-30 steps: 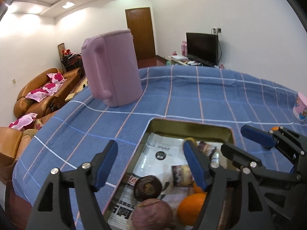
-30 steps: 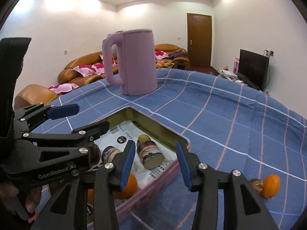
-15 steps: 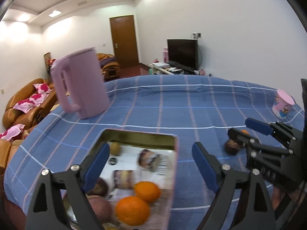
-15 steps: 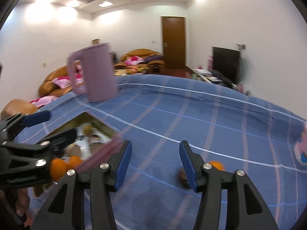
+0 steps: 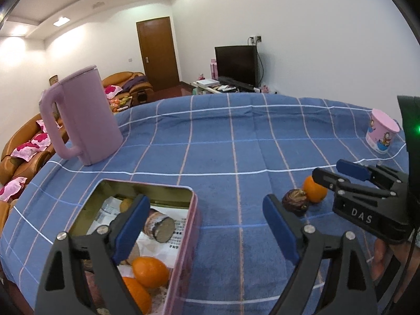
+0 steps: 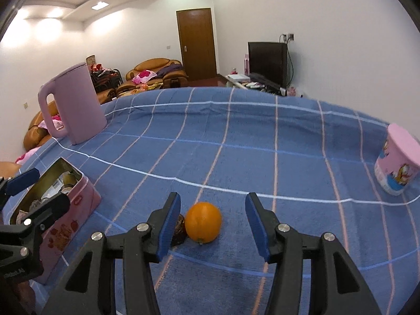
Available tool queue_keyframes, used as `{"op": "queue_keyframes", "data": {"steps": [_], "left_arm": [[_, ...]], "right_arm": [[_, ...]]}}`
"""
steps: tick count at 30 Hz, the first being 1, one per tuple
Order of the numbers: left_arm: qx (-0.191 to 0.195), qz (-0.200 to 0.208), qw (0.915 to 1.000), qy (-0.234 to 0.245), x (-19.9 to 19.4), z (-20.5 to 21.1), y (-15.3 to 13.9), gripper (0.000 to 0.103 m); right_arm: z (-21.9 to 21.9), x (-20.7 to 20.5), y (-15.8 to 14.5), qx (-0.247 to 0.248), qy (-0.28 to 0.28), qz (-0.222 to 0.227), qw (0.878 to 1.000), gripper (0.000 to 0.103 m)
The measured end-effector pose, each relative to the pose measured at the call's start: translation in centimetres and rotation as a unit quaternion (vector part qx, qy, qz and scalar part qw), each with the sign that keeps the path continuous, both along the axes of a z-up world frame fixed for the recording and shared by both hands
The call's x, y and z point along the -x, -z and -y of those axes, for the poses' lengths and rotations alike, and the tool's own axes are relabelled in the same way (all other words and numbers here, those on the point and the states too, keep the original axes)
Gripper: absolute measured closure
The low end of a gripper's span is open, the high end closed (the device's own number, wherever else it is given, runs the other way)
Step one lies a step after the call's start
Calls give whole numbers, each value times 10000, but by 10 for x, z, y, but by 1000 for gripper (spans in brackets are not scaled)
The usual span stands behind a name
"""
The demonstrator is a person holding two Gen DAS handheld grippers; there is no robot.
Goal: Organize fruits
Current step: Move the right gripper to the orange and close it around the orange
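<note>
A pink tin [image 5: 147, 183] lined with printed paper holds oranges [image 5: 151, 271] and several dark fruits. My left gripper [image 5: 206, 228] hangs open over the tin's right rim, with nothing between its fingers. A loose orange [image 6: 203, 221] lies on the blue checked cloth, touching a dark round fruit [image 6: 179, 229] on its left. My right gripper [image 6: 214, 225] is open just short of them. The orange shows between its blue pads without touching them, and the left finger partly hides the dark fruit. In the left wrist view the same orange [image 5: 315, 193] and dark fruit [image 5: 295, 200] sit beside the right gripper [image 5: 333, 174].
A tall pink kettle [image 5: 81, 120] stands at the far left of the cloth. A pink printed cup [image 6: 399, 165] stands near the right edge. The tin [image 6: 52, 202] and left gripper [image 6: 34, 194] are at the right wrist view's left edge. Sofas, a television and a door lie beyond.
Both grippers swung right, away from over the tin. The left jaws widened. The loose orange, off to the right before, now shows between the right gripper's pads, which stand slightly wider.
</note>
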State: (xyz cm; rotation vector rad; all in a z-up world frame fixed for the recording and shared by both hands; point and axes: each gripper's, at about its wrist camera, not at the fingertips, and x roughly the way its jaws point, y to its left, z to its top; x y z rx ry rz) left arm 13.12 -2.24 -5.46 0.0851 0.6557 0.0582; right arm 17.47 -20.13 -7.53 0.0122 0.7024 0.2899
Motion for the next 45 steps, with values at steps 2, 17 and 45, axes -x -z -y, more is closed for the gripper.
{"op": "queue_keyframes", "data": {"steps": [2, 17, 45], "left_arm": [[-12, -52, 10000, -18, -4, 1, 3, 13], [-93, -140, 9998, -69, -9, 6, 12, 13], [263, -716, 9961, 440, -43, 44, 34, 13]], "right_arm": [[-1, -1, 2, -78, -49, -65, 9999, 50], [-9, -17, 18, -248, -121, -592, 9979, 52], [29, 7, 16, 215, 87, -472, 9986, 70]]}}
